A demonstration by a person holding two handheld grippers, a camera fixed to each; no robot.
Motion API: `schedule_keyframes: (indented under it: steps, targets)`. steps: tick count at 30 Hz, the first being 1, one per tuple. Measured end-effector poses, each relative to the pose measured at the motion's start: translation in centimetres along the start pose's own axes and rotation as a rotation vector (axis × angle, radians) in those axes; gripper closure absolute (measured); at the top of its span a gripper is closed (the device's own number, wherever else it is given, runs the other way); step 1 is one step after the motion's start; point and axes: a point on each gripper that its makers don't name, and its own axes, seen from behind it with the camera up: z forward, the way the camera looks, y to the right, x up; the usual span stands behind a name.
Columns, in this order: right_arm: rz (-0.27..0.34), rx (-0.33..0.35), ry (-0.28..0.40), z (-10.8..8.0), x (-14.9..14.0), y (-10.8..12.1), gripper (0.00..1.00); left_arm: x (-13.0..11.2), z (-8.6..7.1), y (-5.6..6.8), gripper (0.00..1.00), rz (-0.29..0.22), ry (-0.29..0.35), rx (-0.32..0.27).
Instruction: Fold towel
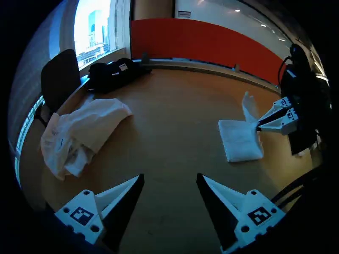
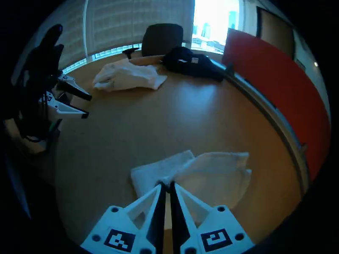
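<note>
At the near edge of the towel [image 2: 212, 178], the right gripper [image 2: 167, 184] has its fingers drawn together on a pinch of cloth. In the left gripper view one layer stands up from those tips as a raised flap [image 1: 250, 106], while the rest lies flat as a folded rectangle on the wooden table [image 2: 169, 114]. Gripping by the edge looks deliberate — it would let that single layer be carried across for the next fold without dragging the layers beneath.

The left gripper [image 1: 170, 175] hangs over bare wood with its fingers spread apart and nothing between them, well apart from the towel. It is probably waiting to pin a corner or take the other end.

There is plenty of room. Open tabletop lies between the two grippers, and a strip of bare wood separates the towel from the table's edge along the red panel [image 2: 275, 84]. That edge is the one to mind — a fold swung that way could spill over. The pile of white cloth [image 2: 127, 76] and the black bag [image 2: 190, 61] sit at the far end by the chair [image 2: 163, 38], clear of any fold.
</note>
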Motion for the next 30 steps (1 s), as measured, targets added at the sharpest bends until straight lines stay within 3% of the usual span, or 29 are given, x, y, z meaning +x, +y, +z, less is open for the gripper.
schedule_keyframes:
  steps: [5,12,14,18,19,26,30]
  targets:
    - [0.031,0.027,-0.026,2.2,-0.6,-1.2,0.93,-0.3,0.0,0.2,0.09,-0.004,-0.003,-0.01]
    - [0.063,0.033,-0.031,2.6,-0.9,-1.4,0.88,-0.1,0.3,0.3,0.09,0.004,-0.001,-0.016]
    - [0.069,0.035,-0.032,2.5,-1.1,-1.4,0.76,0.0,0.3,0.4,0.09,0.004,0.0,-0.017]
    - [0.076,0.033,-0.031,2.2,-1.3,-1.3,0.29,0.1,0.4,0.6,0.09,0.007,-0.001,-0.021]
    - [0.078,0.029,-0.03,2.1,-1.4,-1.3,0.24,0.1,0.5,0.7,0.09,0.008,-0.001,-0.021]
    - [0.112,0.022,-0.019,1.2,-1.8,-1.1,0.11,0.1,0.7,1.1,0.09,0.019,-0.003,-0.025]
    - [0.135,0.004,-0.01,0.5,-2.4,-0.9,0.1,0.1,0.8,1.1,0.09,0.02,-0.003,-0.024]
